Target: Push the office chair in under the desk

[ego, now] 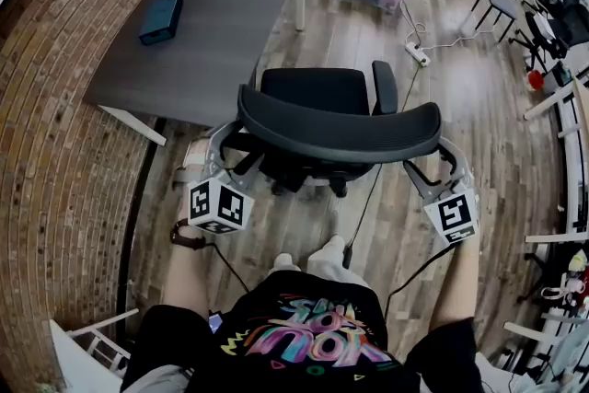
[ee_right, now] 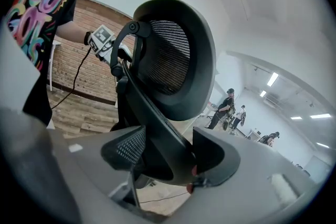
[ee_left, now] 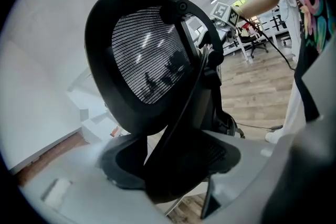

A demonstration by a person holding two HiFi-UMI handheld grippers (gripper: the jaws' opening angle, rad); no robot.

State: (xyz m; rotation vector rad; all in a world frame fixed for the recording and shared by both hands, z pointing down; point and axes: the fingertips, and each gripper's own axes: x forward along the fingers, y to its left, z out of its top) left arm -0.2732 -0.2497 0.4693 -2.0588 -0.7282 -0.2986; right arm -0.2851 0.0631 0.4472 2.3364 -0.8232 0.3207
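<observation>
Head view: left claw (ego: 230,145) closed on the left end of the office chair (ego: 317,93) backrest rim. Tabletop (ego: 230,14) edge lies just beyond the chair's seat front, with the backrest outside it. Right claw (ego: 440,157) likewise closed on the chair's right backrest end.
</observation>
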